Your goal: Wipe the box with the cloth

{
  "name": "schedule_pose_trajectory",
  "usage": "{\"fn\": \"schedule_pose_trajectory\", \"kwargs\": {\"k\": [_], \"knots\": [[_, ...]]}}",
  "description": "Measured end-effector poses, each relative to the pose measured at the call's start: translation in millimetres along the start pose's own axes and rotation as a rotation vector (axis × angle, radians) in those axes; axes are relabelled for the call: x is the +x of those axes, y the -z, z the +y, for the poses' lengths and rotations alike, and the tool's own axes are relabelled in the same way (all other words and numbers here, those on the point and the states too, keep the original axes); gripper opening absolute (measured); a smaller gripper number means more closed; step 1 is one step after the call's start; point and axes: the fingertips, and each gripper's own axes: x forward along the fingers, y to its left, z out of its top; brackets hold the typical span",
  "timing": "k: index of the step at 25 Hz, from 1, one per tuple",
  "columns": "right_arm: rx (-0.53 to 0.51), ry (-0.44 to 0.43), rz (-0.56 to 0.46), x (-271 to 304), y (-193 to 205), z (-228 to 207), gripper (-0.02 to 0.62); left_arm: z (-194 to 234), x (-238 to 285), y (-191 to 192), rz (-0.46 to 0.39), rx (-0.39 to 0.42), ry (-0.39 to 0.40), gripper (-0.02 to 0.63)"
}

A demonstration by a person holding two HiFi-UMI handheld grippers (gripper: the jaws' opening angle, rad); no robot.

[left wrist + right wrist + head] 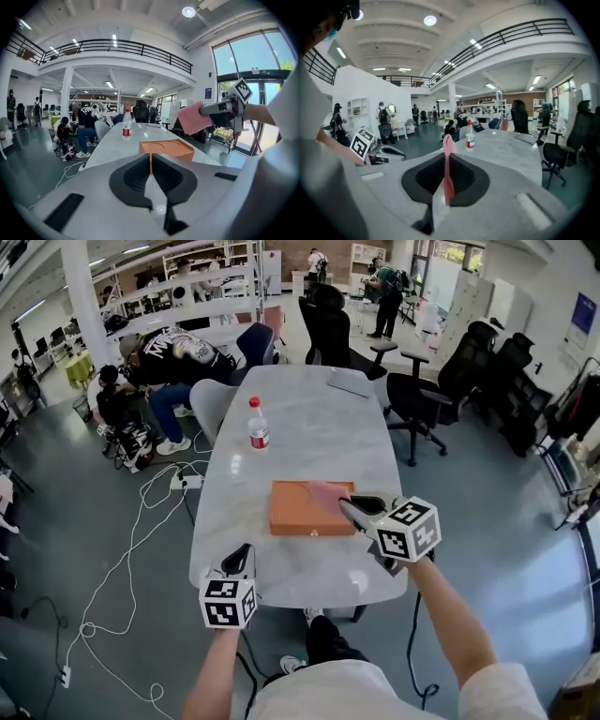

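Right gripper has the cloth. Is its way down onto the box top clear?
Probably yes. The right gripper holds the cloth over one end of the box, whose top is bare. The bottle stands farther back and the left gripper is at the near edge of the table, both clear.

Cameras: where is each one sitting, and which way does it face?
Head view: on the head, looking down at table and box; forearms, left claw, right claw show.
Left gripper view: on left claw, facing along the table; shut jaws show.
Right gripper view: on right claw, facing over the table; jaws pinch cloth.
All share the bottle.
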Motion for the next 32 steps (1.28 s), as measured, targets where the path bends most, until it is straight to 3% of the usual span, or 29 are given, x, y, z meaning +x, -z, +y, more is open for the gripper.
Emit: {"fn": "schedule_pose_trajectory", "kwargs": {"k": [7, 11, 32], "knots": [[0.117, 0.244, -0.19, -46, 9, -35, 0.015, -15, 13, -13, -0.005, 0.043, 0.023, 0.018], [0.129, 0.338, -0.226, -61, 23, -43, 0.015, -22, 19, -16, -0.006, 0.056, 0.03, 0.018], [0.151, 0.346, -0.23, -62, 50, -51, 0.015, -37, 36, -14, 0.005, 0.055, 0.045, 0.018]]}}
